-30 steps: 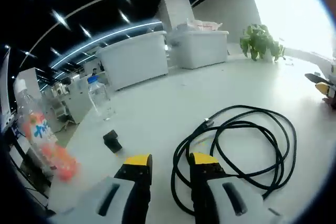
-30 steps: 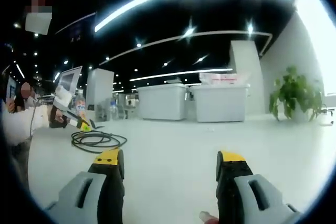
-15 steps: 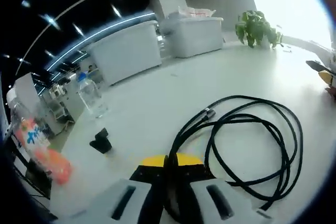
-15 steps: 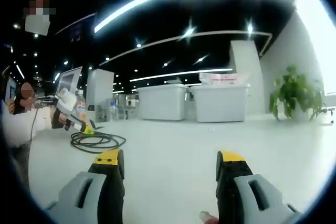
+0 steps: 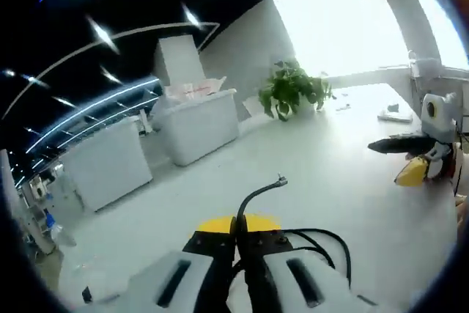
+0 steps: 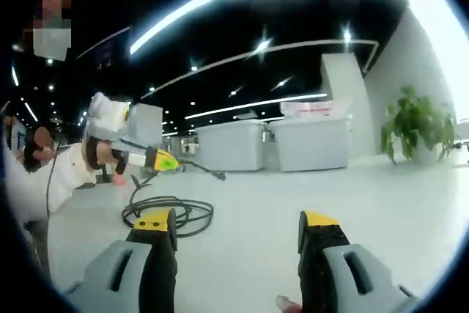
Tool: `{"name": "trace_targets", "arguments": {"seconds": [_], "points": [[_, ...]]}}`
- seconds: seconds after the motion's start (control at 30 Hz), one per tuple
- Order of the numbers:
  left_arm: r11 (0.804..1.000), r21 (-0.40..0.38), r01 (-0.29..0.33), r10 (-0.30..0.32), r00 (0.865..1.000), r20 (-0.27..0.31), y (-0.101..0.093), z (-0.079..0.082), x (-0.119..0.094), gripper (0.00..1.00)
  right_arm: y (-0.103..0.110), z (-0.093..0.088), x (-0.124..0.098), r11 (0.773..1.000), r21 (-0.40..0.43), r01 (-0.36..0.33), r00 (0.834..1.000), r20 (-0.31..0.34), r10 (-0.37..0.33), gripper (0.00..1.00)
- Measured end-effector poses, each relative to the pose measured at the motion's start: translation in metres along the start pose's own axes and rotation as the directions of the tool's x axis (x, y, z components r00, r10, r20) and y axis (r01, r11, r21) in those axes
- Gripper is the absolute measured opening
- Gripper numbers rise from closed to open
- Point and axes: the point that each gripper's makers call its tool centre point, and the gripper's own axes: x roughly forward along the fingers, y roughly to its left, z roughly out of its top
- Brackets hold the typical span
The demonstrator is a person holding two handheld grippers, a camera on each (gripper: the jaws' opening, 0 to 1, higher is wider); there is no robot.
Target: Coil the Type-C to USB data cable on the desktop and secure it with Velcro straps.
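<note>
My left gripper [image 5: 238,230] is shut on the black data cable [image 5: 253,199] near one end. That end rises past the jaws, and its metal plug [image 5: 281,179] points up. More of the cable loops on the white desktop [image 5: 344,203] to the right of the jaws. In the right gripper view the left gripper [image 6: 150,158] hangs above the table at the left, lifting a strand off the coiled cable [image 6: 170,212]. My right gripper [image 6: 236,226] stands open and empty, low over the table and apart from the coil. The right gripper [image 5: 412,160] also enters the left gripper view from the right.
White storage bins [image 5: 196,124] and a potted plant [image 5: 293,89] stand at the back of the desk. A clear bottle [image 5: 56,229] stands far left, and a small black piece [image 5: 88,295] lies by the near edge. A person [image 6: 44,174] is at the left.
My left gripper shut on the cable near its plug and lifted that end off the table, tilting its view up and rightward. The right gripper has stayed open and nearly still.
</note>
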Motion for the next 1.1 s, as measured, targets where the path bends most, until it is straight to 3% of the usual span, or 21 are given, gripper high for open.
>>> {"name": "trace_targets", "arguments": {"seconds": [0.1, 0.13, 0.2, 0.27, 0.37, 0.43, 0.5, 0.57, 0.6, 0.7, 0.77, 0.8, 0.83, 0.87, 0.93, 1.03, 1.1], "points": [[0.99, -0.075, 0.121, -0.117, 0.991, 0.059, -0.03, 0.017, 0.015, 0.04, -0.007, 0.013, -0.001, 1.0, 0.022, -0.021, 1.0, 0.021, 0.02, 0.64], [0.981, -0.083, 0.176, -0.171, 0.983, 0.062, -0.044, 0.018, 0.018, 0.04, -0.013, 0.025, -0.001, 0.998, 0.055, -0.024, 0.998, 0.06, 0.02, 0.64], [0.975, -0.09, 0.205, -0.198, 0.977, 0.079, -0.053, 0.023, 0.019, 0.04, -0.032, 0.059, -0.002, 0.989, 0.143, -0.031, 0.984, 0.177, 0.006, 0.64], [0.985, -0.039, 0.17, -0.165, 0.981, 0.105, -0.047, 0.03, 0.014, 0.04, -0.048, 0.08, 0.0, 0.99, 0.138, -0.013, 0.977, 0.214, -0.017, 0.59], [0.983, -0.101, 0.15, -0.123, 0.964, 0.235, -0.033, 0.054, -0.004, 0.04, -0.06, 0.096, 0.012, 1.0, -0.018, 0.015, 0.98, 0.197, -0.011, 0.44], [0.979, -0.125, 0.164, -0.123, 0.951, 0.284, -0.027, 0.068, -0.016, 0.04, -0.06, 0.104, 0.03, 0.999, 0.024, -0.027, 0.981, 0.194, 0.022, 0.43], [0.986, -0.097, 0.134, -0.1, 0.951, 0.291, -0.02, 0.079, -0.018, 0.04, -0.056, 0.107, 0.045, 0.99, 0.118, -0.078, 0.979, 0.196, 0.054, 0.43], [0.993, -0.058, 0.1, -0.078, 0.951, 0.299, -0.014, 0.09, -0.016, 0.04, -0.056, 0.106, 0.064, 0.965, 0.245, -0.098, 0.982, 0.184, 0.053, 0.41], [0.992, -0.069, 0.108, -0.081, 0.946, 0.313, -0.013, 0.096, -0.016, 0.04, -0.054, 0.104, 0.075, 0.956, 0.271, -0.11, 0.982, 0.181, 0.061, 0.37], [0.986, -0.109, 0.129, -0.085, 0.938, 0.336, -0.01, 0.101, -0.014, 0.04, -0.05, 0.083, 0.096, 0.967, 0.239, -0.092, 0.989, 0.133, 0.061, 0.3], [0.99, -0.087, 0.11, -0.079, 0.948, 0.307, -0.005, 0.093, -0.011, 0.04, -0.045, 0.063, 0.103, 0.961, 0.254, -0.108, 0.99, 0.111, 0.082, 0.3], [0.992, -0.086, 0.096, -0.067, 0.952, 0.298, -0.001, 0.089, -0.009, 0.04, -0.042, 0.051, 0.103, 0.947, 0.299, -0.114, 0.993, 0.074, 0.096, 0.29], [0.992, -0.086, 0.096, -0.067, 0.954, 0.294, 0.001, 0.086, -0.007, 0.04, -0.034, 0.041, 0.102, 0.946, 0.287, -0.154, 0.988, 0.026, 0.153, 0.29], [0.991, -0.092, 0.1, -0.07, 0.956, 0.287, 0.004, 0.083, -0.005, 0.04, -0.031, 0.035, 0.102, 0.954, 0.242, -0.179, 0.984, 0.023, 0.179, 0.29], [0.989, -0.105, 0.108, -0.075, 0.959, 0.274, 0.007, 0.077, 0.0, 0.04, -0.029, 0.017, 0.103, 0.97, 0.166, -0.178, 0.981, -0.053, 0.189, 0.29], [0.996, -0.069, 0.061, -0.046, 0.977, 0.21, 0.017, 0.059, 0.008, 0.04, -0.015, 0.009, 0.104, 0.952, 0.199, -0.234, 0.965, -0.069, 0.251, 0.29], [0.996, -0.073, 0.059, -0.044, 0.98, 0.196, 0.02, 0.054, 0.011, 0.04, -0.007, 0.004, 0.104, 0.95, 0.186, -0.25, 0.958, -0.096, 0.271, 0.28]]}}
